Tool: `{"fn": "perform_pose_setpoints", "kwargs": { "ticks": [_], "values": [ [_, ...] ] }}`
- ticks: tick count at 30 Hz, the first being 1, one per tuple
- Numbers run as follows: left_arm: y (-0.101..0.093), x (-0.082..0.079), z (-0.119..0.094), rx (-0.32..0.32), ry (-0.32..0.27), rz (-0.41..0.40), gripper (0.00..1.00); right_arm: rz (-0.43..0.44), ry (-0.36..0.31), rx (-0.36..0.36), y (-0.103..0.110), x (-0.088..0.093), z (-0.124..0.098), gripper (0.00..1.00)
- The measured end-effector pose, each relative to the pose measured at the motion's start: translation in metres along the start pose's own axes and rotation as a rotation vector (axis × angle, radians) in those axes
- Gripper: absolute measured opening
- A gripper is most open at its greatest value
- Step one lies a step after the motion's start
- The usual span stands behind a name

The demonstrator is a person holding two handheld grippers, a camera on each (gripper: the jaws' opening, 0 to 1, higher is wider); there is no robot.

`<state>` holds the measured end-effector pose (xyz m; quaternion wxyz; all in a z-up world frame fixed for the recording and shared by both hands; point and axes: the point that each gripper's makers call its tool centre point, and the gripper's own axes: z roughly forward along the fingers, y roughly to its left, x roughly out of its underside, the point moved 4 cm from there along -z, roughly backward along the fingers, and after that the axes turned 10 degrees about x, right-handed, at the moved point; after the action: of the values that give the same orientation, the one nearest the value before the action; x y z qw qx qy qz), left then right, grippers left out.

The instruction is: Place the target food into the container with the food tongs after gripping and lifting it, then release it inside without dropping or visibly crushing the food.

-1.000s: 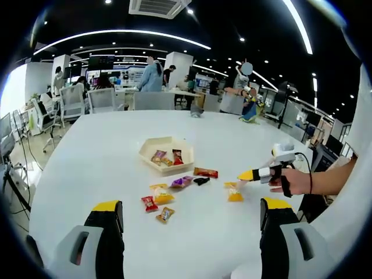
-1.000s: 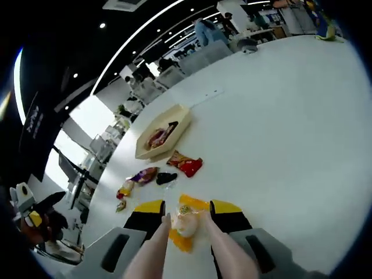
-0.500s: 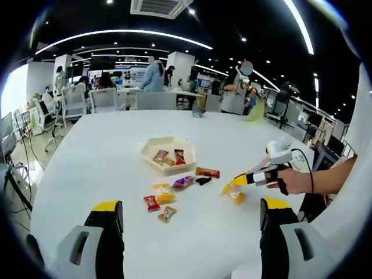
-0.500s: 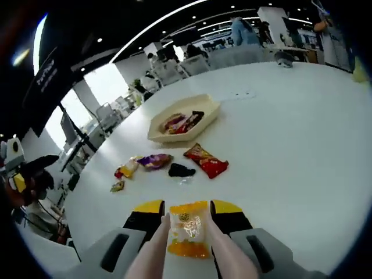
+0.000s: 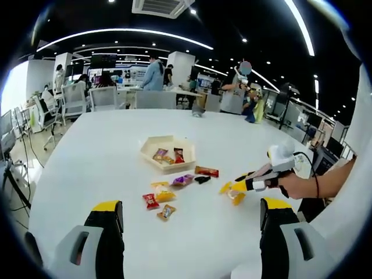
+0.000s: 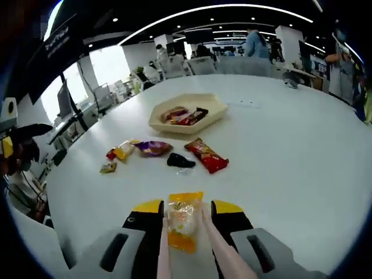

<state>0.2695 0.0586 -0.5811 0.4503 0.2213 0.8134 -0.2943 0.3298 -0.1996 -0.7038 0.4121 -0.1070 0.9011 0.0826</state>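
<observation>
Lifted off the table (image 6: 302,174) since earlier, the yellow packet (image 6: 184,221) hangs pinched in the right gripper's (image 6: 183,229) tongs; left gripper (image 5: 189,224) gapes empty.

On the white table (image 6: 302,151) we count loose snacks apart from the tray: a red packet (image 6: 206,155), a black wrapper (image 6: 180,160), a purple packet (image 6: 154,147), a yellow packet (image 6: 124,150), a small red one (image 5: 149,201) and a small gold one (image 6: 107,167); beyond, we note office chairs (image 5: 87,99) and standing people (image 5: 152,74)
</observation>
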Motion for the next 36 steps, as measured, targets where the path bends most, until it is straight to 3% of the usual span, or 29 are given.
{"fn": "perform_pose_setpoints", "kwargs": {
  "ticks": [6, 11, 12, 14, 16, 18, 19, 21, 22, 23, 25, 27, 31, 32, 36],
  "values": [
    [0.002, 0.0, 0.0, -0.002, 0.0, -0.002, 0.98, -0.012, 0.018, -0.036, 0.01, 0.004, 0.003, 0.3],
    [0.003, 0.0, -0.001, -0.005, 0.002, -0.003, 0.98, -0.004, 0.041, -0.079, 0.018, 0.008, 0.002, 0.23],
    [0.003, 0.001, -0.001, -0.005, 0.004, -0.004, 0.98, -0.019, 0.041, -0.083, 0.019, 0.008, 0.002, 0.22],
    [0.003, 0.002, -0.001, -0.005, 0.005, -0.005, 0.98, -0.136, 0.023, -0.087, 0.023, 0.006, 0.0, 0.2],
    [0.003, 0.002, 0.0, -0.005, 0.007, -0.006, 0.98, -0.142, 0.006, -0.088, 0.024, 0.004, -0.002, 0.19],
    [0.003, 0.002, 0.0, -0.006, 0.005, -0.005, 0.98, -0.088, -0.014, -0.103, 0.024, 0.0, -0.004, 0.19],
    [0.003, 0.001, 0.0, -0.006, 0.002, -0.007, 0.98, -0.02, -0.04, -0.146, 0.025, -0.006, -0.007, 0.19],
    [0.003, 0.001, 0.0, -0.007, 0.0, -0.008, 0.98, 0.015, -0.083, -0.161, 0.022, -0.014, -0.012, 0.19],
    [0.003, 0.002, 0.0, -0.007, 0.002, -0.009, 0.98, 0.073, -0.109, -0.225, 0.025, -0.019, -0.017, 0.19],
    [0.003, 0.002, 0.0, -0.007, 0.002, -0.009, 0.98, 0.137, -0.12, -0.235, 0.024, -0.023, -0.02, 0.19],
    [0.003, 0.004, 0.0, -0.007, 0.004, -0.013, 0.98, 0.092, -0.125, -0.222, 0.019, -0.025, -0.025, 0.2],
    [0.002, 0.005, 0.001, -0.003, 0.004, -0.013, 0.98, 0.163, -0.157, -0.289, 0.023, -0.033, -0.034, 0.2],
    [0.001, 0.005, 0.004, 0.005, 0.008, -0.013, 0.98, 0.219, -0.182, -0.322, 0.021, -0.039, -0.041, 0.2],
    [0.001, 0.004, 0.005, 0.007, 0.007, -0.013, 0.98, 0.247, -0.221, -0.327, 0.019, -0.045, -0.043, 0.2],
    [0.001, 0.003, 0.007, 0.012, 0.009, -0.007, 0.98, 0.298, -0.264, -0.381, 0.018, -0.054, -0.051, 0.2]
  ]
}}
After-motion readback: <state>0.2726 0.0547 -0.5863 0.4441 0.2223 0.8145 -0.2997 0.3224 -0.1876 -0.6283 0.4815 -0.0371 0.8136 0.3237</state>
